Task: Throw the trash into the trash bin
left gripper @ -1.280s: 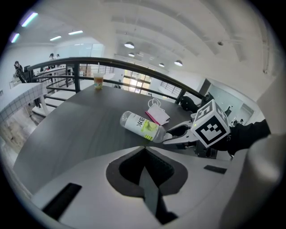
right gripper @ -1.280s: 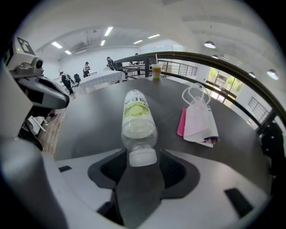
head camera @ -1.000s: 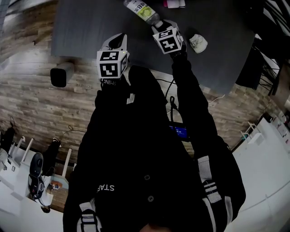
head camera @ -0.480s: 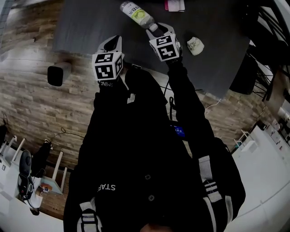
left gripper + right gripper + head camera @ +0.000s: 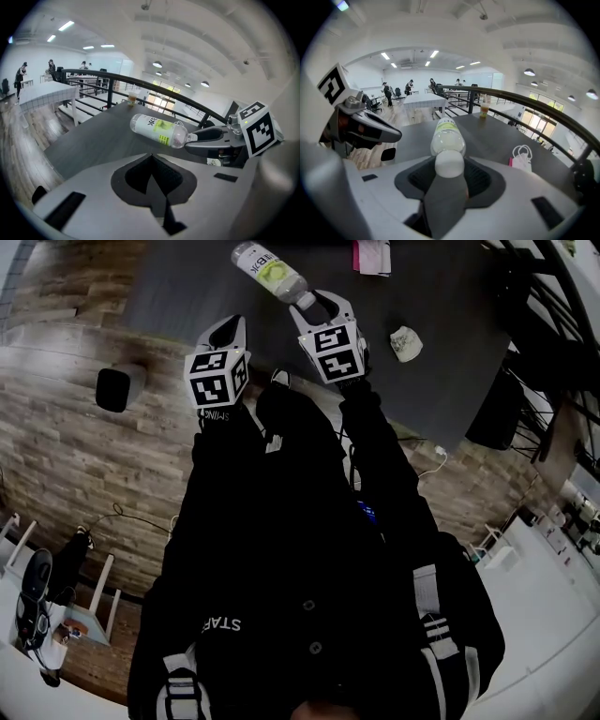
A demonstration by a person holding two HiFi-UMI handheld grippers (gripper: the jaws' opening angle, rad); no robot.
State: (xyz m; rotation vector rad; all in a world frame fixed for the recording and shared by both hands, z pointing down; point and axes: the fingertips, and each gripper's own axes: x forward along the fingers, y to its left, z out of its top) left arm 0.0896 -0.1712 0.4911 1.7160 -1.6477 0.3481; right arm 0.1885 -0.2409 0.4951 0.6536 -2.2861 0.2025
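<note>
Black bin point(image 5: 112, 388) is sitting on the wood floor point(image 5: 75, 460) at far left, off the table point(image 5: 178, 287). Left gripper point(image 5: 230, 331) is hovering at the table edge, fingers clenched together on nothing. Plastic bottle point(image 5: 267, 268) is hanging in the air above the table, with the right gripper point(image 5: 317, 306) fingers grasping its cap end. Crumpled paper wad point(image 5: 406, 343) is lying on the table at right.

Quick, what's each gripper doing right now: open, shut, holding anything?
Left gripper: shut, nothing between its jaws.
Right gripper: shut on the plastic bottle, gripped at its white cap end and held above the dark table.
</note>
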